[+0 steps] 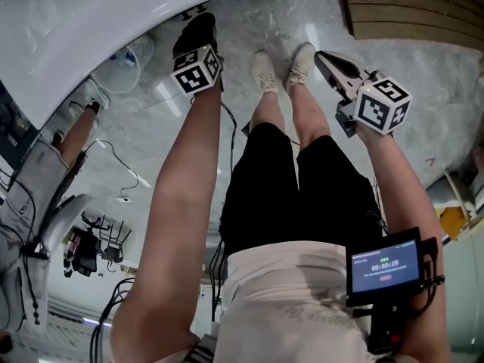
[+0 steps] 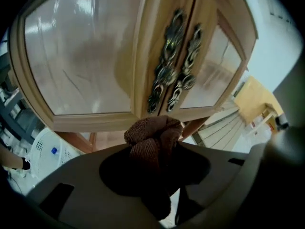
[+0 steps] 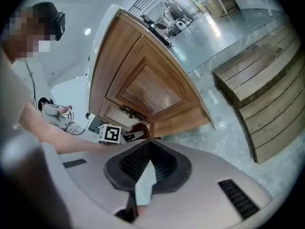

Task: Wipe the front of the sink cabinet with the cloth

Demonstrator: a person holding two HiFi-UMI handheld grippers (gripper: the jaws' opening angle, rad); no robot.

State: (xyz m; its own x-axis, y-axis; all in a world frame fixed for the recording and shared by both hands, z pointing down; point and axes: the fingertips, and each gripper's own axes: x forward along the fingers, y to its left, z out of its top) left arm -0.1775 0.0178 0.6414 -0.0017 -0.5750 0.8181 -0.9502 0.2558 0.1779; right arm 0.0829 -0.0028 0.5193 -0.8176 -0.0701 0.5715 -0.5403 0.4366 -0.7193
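— What is the left gripper [image 2: 155, 152] gripping?
— Its jaws are clamping a bunched brown cloth [image 2: 152, 130], which is poking out past them.
— And what is it facing?
— It is pointing at the sink cabinet's two wooden doors [image 2: 81, 56], with the cloth sitting just below their ornate metal handles [image 2: 164, 73].

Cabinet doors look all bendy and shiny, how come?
Left gripper view: the wide-angle lens bows the cabinet doors, light glares white across their panels, and the cloth sits dim and shadowed up close. Right gripper view: same bowing, black corners.
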